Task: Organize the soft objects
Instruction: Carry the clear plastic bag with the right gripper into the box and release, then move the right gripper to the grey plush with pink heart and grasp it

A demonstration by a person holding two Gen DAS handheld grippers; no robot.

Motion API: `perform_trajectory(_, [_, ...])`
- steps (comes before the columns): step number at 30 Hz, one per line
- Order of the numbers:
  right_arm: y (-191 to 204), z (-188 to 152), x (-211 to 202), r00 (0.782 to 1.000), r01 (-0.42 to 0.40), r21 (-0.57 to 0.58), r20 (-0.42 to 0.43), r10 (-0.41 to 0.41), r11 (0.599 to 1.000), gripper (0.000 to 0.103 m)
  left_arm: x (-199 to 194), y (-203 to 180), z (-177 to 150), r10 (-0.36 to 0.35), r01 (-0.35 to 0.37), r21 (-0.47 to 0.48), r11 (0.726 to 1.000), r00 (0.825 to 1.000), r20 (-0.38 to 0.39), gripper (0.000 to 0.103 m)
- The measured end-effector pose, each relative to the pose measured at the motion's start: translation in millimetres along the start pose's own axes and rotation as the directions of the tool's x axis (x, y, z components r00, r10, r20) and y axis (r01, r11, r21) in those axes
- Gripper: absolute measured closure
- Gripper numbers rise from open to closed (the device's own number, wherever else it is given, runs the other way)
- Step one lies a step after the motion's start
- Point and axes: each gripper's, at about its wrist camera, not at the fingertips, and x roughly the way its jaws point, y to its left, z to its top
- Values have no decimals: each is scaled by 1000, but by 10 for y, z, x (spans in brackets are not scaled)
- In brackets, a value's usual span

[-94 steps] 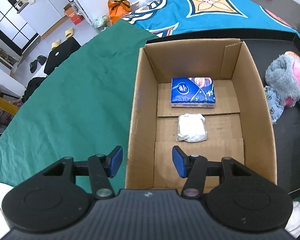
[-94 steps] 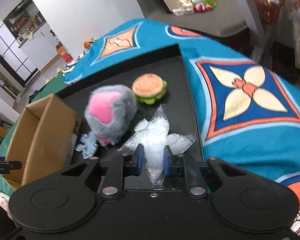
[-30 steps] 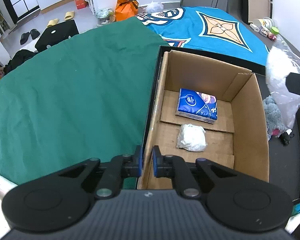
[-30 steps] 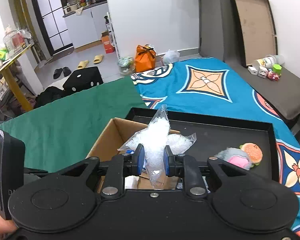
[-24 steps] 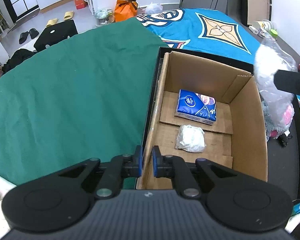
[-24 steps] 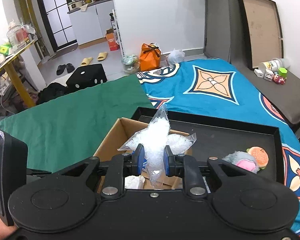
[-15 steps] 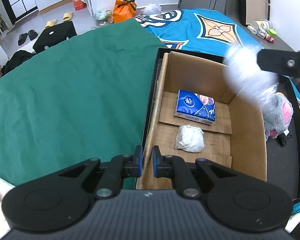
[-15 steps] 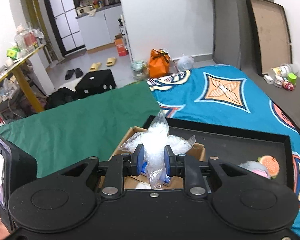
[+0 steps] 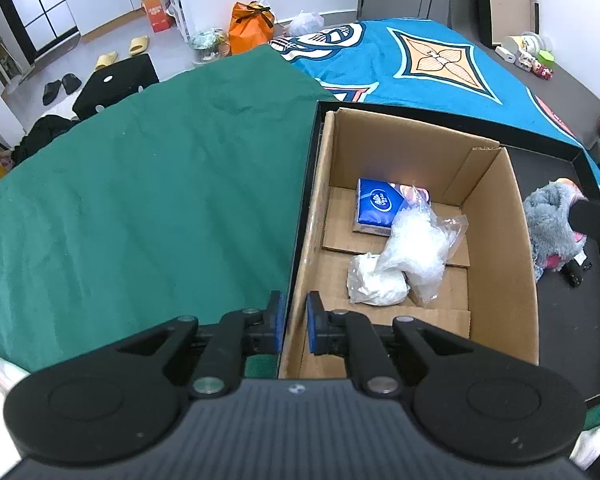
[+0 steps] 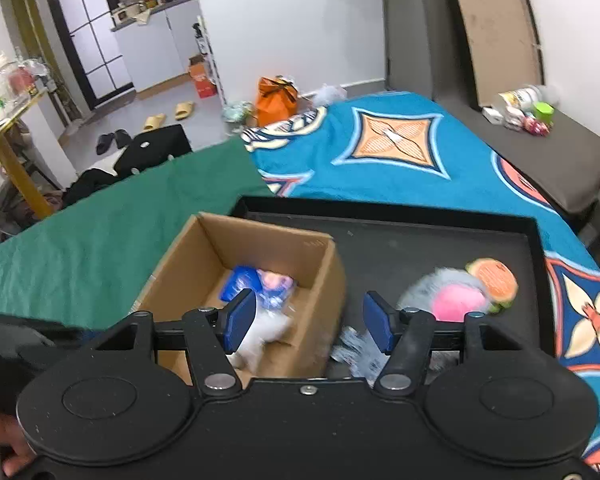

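An open cardboard box [image 9: 512,216] [image 10: 204,240] stands in a black tray [image 10: 420,236]. Inside lie a blue tissue pack [image 9: 378,204] [image 10: 242,282], a white wad [image 9: 374,284] and a clear plastic bag of white filling [image 9: 414,244] resting across them. My left gripper [image 9: 291,322] is shut on the box's near left wall. My right gripper [image 10: 309,320] is open and empty above the box's right wall. A grey and pink plush [image 10: 448,298] [image 9: 552,228] and a burger plush [image 10: 494,280] lie in the tray right of the box.
The tray sits on a bed with a green sheet [image 9: 148,184] and a blue patterned blanket [image 10: 400,148]. A grey bench with small bottles [image 10: 524,112] stands at the far right. Shoes and an orange bag [image 10: 276,94] are on the floor beyond.
My right gripper has opened and let go of the clear plastic bag, which now lies in the box on the other items. My left gripper still clamps the box wall.
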Motion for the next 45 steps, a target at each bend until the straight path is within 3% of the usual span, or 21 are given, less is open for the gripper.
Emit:
perform_trajectory(9, [-308, -227, 1, 1000, 22, 48, -19, -21, 999, 44, 9, -78, 6, 44, -43, 35, 998, 999, -11, 89])
perform_trajectory(11, [-376, -261, 13, 1000, 24, 57, -21, -22, 998, 44, 25, -102, 6, 58, -57, 47, 997, 998, -19, 85])
perform_trajectory(16, [-564, -350, 64, 999, 28, 86, -28, -25, 996, 44, 34, -161, 3, 77, -75, 69, 995, 997, -22, 64])
perform_trajectory(21, [-765, -388, 145, 1000, 22, 147, -21, -19, 989, 44, 57, -237, 16, 109, -106, 96, 990, 994, -25, 56])
perform_trajectory(24, [-880, -393, 217, 1000, 11, 190, -20, -8, 982, 33, 74, -275, 26, 128, -124, 110, 986, 991, -29, 52])
perform_trajectory(26, [-939, -388, 249, 1000, 9, 211, -8, -8, 977, 26, 85, -296, 31, 144, -140, 117, 983, 989, -33, 51])
perform_trajectory(36, [-1124, -304, 523, 1000, -5, 306, 1, 5, 952, 15, 199, -474, 57, 206, -193, 178, 965, 977, -60, 49])
perform_trajectory(45, [-1174, -259, 734, 999, -19, 325, -22, 27, 946, 14, 263, -598, 79, 234, -216, 209, 954, 970, -69, 49])
